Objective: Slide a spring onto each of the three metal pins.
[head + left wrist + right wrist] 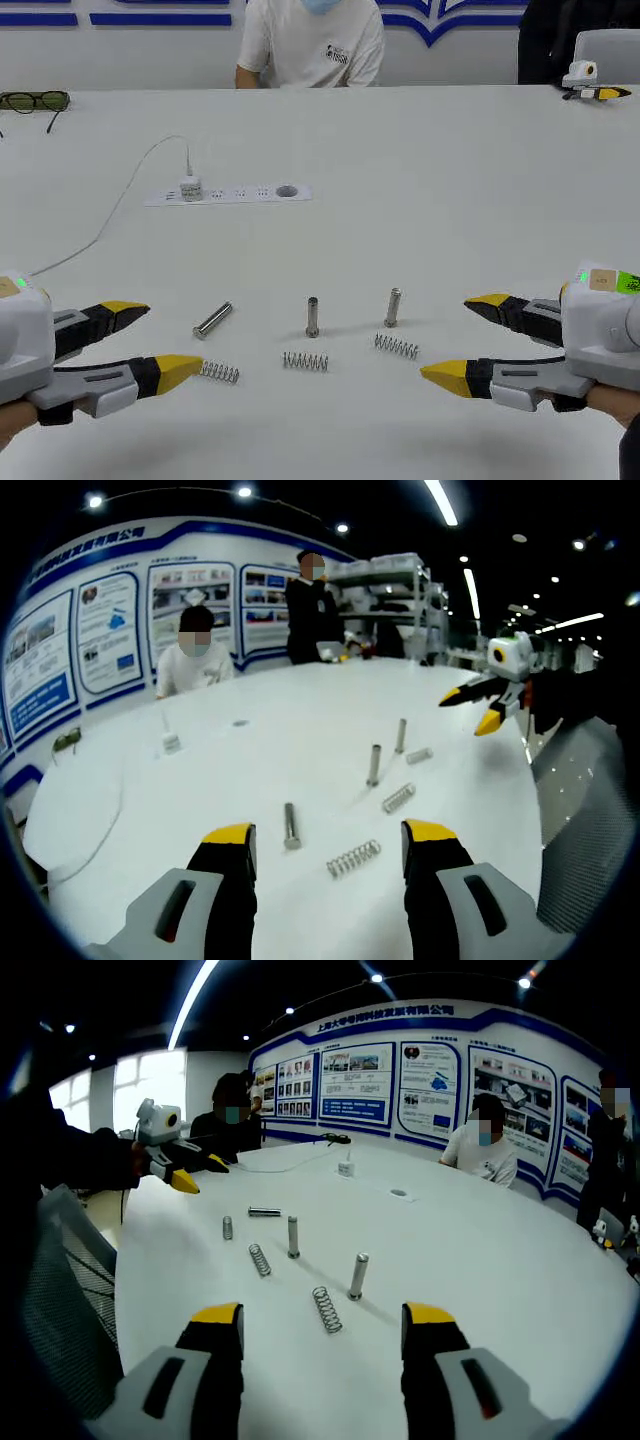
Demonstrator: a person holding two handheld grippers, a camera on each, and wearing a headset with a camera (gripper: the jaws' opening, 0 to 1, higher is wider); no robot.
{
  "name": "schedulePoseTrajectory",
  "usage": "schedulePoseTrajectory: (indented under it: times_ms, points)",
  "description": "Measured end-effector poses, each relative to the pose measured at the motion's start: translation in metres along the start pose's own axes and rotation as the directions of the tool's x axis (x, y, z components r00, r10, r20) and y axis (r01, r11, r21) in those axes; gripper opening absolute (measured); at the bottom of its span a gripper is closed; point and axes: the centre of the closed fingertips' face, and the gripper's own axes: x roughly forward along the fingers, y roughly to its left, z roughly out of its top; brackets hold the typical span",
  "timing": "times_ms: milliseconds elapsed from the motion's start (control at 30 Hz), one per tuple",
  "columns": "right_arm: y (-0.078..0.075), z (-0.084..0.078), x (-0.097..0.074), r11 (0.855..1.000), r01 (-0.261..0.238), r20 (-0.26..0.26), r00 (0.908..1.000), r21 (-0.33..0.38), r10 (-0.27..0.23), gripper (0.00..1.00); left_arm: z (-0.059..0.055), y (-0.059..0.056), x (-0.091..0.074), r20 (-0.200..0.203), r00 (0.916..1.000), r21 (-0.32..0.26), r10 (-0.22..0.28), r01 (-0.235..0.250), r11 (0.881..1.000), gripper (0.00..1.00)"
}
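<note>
A wide white table [420, 180] takes up most of the head view, and a person in a white shirt [312, 45] sits at its far edge.

At the near edge, the left gripper [172, 338] comes in from the left and the right gripper [446, 337] from the right. Their yellow tips point inward at each other. Both sets of jaws stand apart with nothing between them, and neither touches a part.

Farther back a flat power strip [228, 194] lies with its long side running left to right. A small white charger [190, 187] is plugged into it, and its thin cable [110, 215] curves off toward the left edge. A pair of dark glasses [35, 101] rests at the far left.

The three metal pins sit in a row between the two grippers, well apart from each other. The left pin [212, 320] lies flat on its side, its long axis slanting from near-left to far-right. The middle pin [312, 316] and the right pin [393, 307] both stand upright on the table, long axis vertical.

A spring lies flat just in front of each pin, and none is on a pin. The left spring [219, 372] sits just beside the left gripper's lower tip. The middle spring [305, 361] runs straight left to right. The right spring [396, 346] slants slightly, its right end nearer the person.
</note>
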Motion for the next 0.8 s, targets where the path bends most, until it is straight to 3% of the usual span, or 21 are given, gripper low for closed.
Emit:
schedulePoseTrajectory:
  times_ms: [167, 533, 800]
  points:
    - [0.000, 0.000, 0.000, 1.000, 0.000, -0.002, 1.0000, 0.000, 0.000, 0.65, 0.007, 0.009, 0.007, -0.004, 1.0000, -0.015, -0.005, 0.005, 1.000, 0.56]
    - [-0.001, 0.003, 0.000, 1.000, 0.000, 0.007, 1.0000, -0.002, 0.000, 0.65, 0.016, 0.024, 0.025, -0.061, 0.9981, 0.030, -0.007, 0.009, 1.000, 0.50]
    - [-0.001, 0.005, -0.001, 1.000, 0.005, 0.007, 1.0000, 0.003, -0.005, 0.65, 0.013, 0.031, 0.049, -0.146, 0.9892, 0.049, -0.014, 0.022, 0.999, 0.40]
